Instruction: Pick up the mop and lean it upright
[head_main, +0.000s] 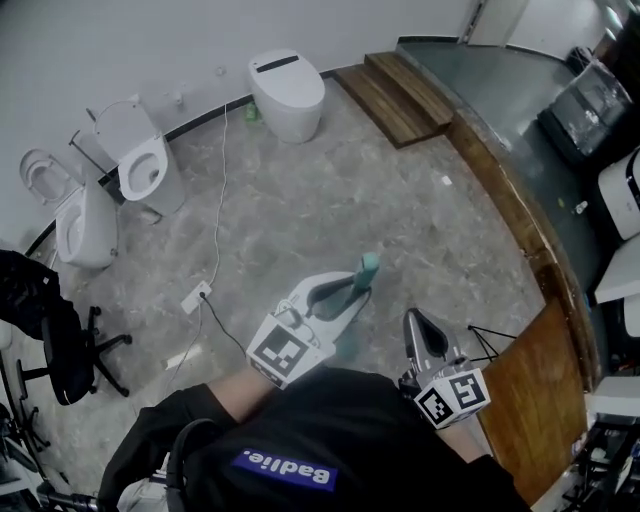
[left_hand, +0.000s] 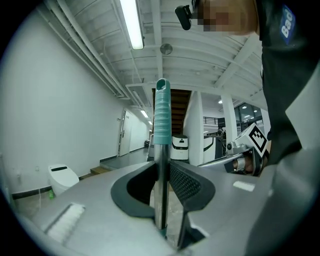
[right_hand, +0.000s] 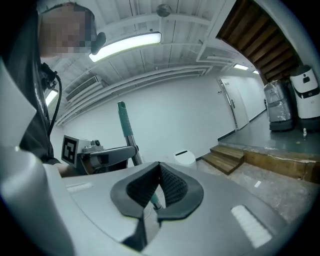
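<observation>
- Left tongs (head_main: 345, 290) clamped on mop (head_main: 367, 266) shaft, just under its teal grip (pole upright, over mid-floor).
- Right tongs (head_main: 417, 322) closed, empty, just beside mop.

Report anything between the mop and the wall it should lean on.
The left tool holds the mop. Ahead, toilets line the wall, and a cable runs over the floor toward it; bare wall shows between the toilets.

Shiny metal mop shaft (left_hand: 161, 190), ribbed teal plastic grip (left_hand: 161, 117), glossy white toilet (head_main: 288, 95), wooden steps (head_main: 395, 95), mottled stone-look floor (head_main: 330, 220)
</observation>
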